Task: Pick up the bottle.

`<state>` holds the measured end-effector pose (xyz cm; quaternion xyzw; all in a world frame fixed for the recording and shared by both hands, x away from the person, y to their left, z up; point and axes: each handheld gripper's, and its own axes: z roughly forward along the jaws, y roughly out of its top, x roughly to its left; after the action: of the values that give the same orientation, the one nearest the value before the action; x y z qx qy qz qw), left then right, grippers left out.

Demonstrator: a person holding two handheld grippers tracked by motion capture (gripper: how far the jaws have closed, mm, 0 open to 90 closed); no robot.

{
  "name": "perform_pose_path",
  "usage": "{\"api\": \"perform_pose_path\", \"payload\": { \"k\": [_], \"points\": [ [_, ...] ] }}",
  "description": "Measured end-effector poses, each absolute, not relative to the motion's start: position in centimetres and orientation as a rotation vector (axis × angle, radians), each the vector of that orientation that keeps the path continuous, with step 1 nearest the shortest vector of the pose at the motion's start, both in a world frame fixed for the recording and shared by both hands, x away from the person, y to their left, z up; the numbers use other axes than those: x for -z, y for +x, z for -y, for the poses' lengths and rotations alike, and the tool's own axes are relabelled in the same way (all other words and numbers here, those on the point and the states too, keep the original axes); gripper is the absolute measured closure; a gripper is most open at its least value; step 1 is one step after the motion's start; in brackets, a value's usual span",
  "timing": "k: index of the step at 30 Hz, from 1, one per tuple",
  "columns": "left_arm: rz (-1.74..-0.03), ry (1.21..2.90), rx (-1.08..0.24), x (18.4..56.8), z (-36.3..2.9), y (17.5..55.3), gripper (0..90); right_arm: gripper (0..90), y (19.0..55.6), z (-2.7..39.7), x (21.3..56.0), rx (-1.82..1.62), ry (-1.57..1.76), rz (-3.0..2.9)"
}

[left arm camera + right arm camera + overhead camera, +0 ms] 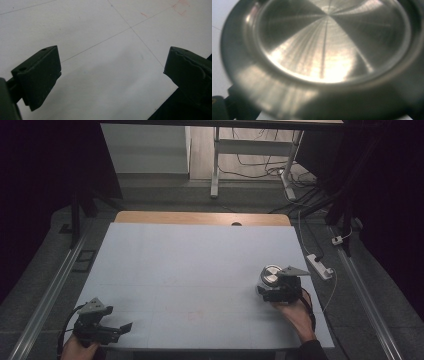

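Note:
A round steel cup (270, 274) sits at the right side of the white table (190, 265), its shiny circular base turned upward. My right gripper (278, 285) is at it, held by a hand (299, 316), and appears shut on its body. In the right gripper view the brushed metal base (329, 42) is very close and hides the jaws. My left gripper (120, 318) rests near the front left corner of the table, open with nothing in it. In the left gripper view the left gripper (112, 72) has its two black jaws wide apart over bare table.
A white power strip (320, 265) with a cable lies just off the table's right edge. A wooden strip (200, 218) borders the far edge. Beyond it stand desk legs (215, 165) and loose cables on the floor. The table's front edge (165, 100) runs close to the left gripper.

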<state>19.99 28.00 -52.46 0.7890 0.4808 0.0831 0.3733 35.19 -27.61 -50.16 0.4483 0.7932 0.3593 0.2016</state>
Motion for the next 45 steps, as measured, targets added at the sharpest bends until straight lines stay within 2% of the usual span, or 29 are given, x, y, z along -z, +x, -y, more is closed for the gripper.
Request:
{"api": "perform_pose_path", "payload": {
  "k": [10, 30, 45],
  "points": [
    [-1.230, 2.022, -0.212, 52.5, -28.0, 20.0, 1.8, 13.9, 35.3, 27.3, 49.9, -1.020, 1.202, -2.217],
    [-1.227, 2.022, -0.211, 52.5, -28.0, 20.0, 1.9, 14.9, 34.9, 27.7, 48.9, -1.071, 1.173, -2.198],
    [-1.230, 2.020, -0.208, 52.5, -28.0, 20.0, 1.9, 14.9, 34.0, 25.1, 47.6, -1.124, 1.056, -2.264]
  ]
}}
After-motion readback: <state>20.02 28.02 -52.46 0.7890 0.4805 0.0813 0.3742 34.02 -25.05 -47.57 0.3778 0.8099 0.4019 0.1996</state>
